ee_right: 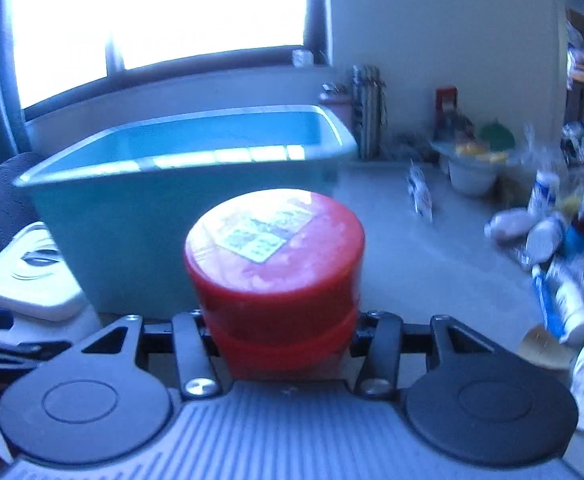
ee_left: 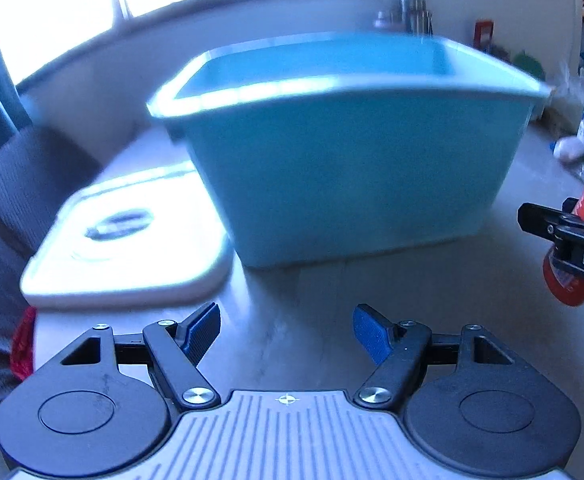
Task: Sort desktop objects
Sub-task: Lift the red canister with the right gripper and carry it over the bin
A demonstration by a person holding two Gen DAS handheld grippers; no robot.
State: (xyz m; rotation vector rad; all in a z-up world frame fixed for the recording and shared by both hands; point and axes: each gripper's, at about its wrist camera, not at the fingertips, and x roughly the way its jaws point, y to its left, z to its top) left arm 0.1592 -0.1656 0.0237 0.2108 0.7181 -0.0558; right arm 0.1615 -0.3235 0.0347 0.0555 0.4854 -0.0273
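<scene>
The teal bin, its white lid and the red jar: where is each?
teal bin [ee_left: 351, 184], left wrist view, front wall.
white lid [ee_left: 132, 248], left wrist view, top face.
red jar [ee_right: 276, 256], right wrist view, cap.
</scene>
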